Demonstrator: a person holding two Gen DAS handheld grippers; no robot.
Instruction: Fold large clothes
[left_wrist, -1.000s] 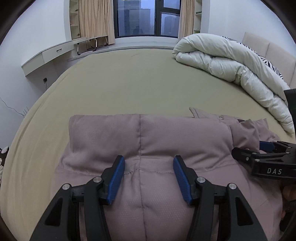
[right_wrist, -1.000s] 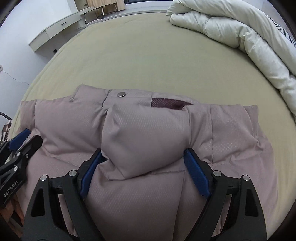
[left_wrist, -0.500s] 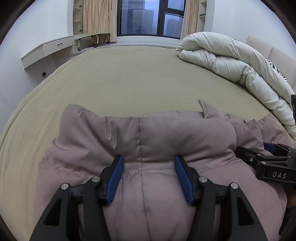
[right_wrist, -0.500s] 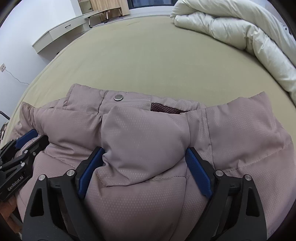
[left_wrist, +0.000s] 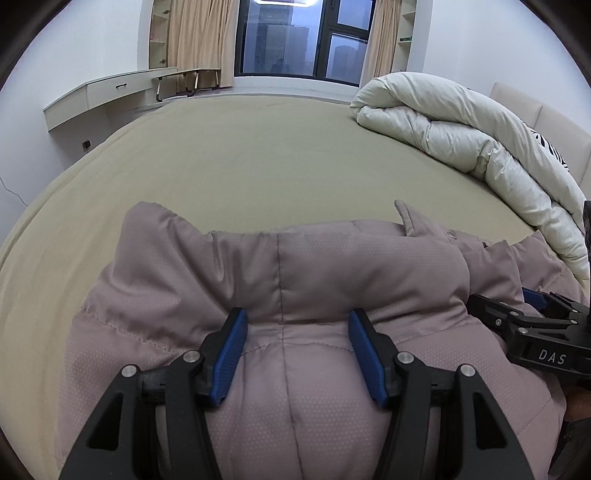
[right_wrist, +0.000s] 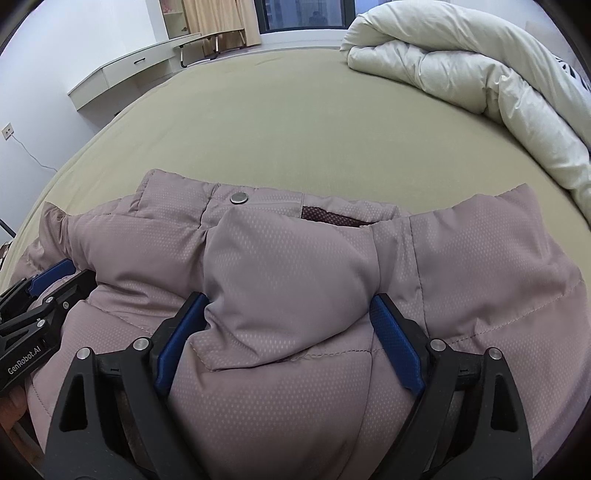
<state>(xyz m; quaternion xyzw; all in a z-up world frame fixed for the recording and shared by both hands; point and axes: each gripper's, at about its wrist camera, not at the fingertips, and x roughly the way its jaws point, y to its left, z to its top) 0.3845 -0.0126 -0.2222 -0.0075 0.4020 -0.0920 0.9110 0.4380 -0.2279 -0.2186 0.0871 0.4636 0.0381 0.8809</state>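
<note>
Right wrist view, hand-held gripper (right_wrist: 286, 325) clamping padded mauve jacket (right_wrist: 295, 258)

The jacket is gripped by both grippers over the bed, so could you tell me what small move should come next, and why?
Probably lower it a little further and lay it flat. The left gripper and right gripper each pinch a puffy fold of the jacket, whose far edge looks bunched on the bed.

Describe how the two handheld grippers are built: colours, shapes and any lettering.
Both look alike. The left gripper has black plastic arms with triangular cut-outs, silver pivot bolts and blue ribbed pads lining the jaws. The right gripper matches it. White lettering shows on their sides: "DAS" on the right one, "GenRobot.AI" on the left one. No cables or sleeves are visible.
</note>
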